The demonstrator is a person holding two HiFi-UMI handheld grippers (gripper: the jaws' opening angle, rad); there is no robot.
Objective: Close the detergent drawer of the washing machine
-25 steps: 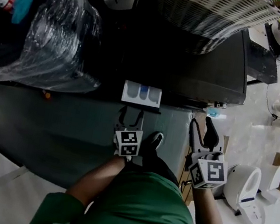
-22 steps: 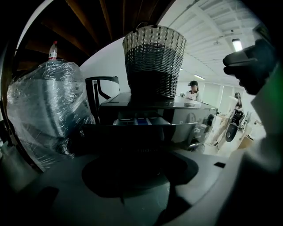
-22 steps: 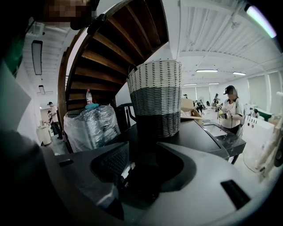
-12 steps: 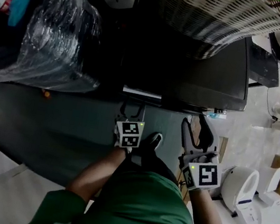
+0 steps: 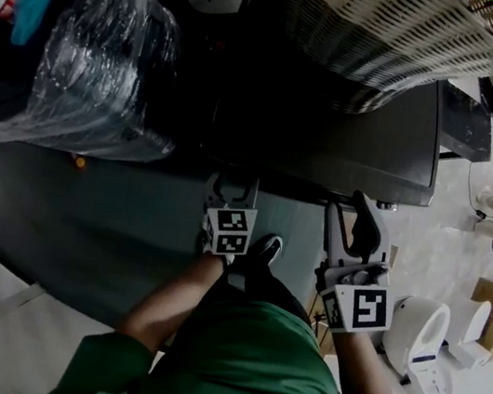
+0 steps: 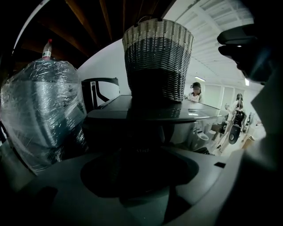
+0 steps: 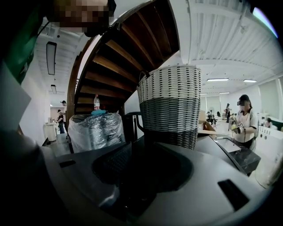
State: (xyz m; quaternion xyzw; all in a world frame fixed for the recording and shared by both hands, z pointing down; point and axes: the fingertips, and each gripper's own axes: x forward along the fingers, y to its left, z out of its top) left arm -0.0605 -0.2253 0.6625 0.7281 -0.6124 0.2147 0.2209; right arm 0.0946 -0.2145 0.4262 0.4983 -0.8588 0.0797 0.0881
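The two fingers of your left gripper (image 5: 235,185) stand a little apart with nothing between them. Their tips are right at the front of the washing machine (image 5: 334,131), in the middle of the head view. The detergent drawer (image 5: 237,175) is at those tips, pushed in flat with the dark front.

The fingers of your right gripper (image 5: 352,227) stand wide and have just been closing a bit. They hold nothing and point up at the machine's front, right of the middle.

Your shoe (image 5: 268,247) is on the floor between the two grippers. A big woven basket (image 5: 380,26) sits on top of the machine, at the top of the frame. A bundle wrapped in clear plastic (image 5: 73,57) is at the upper left.
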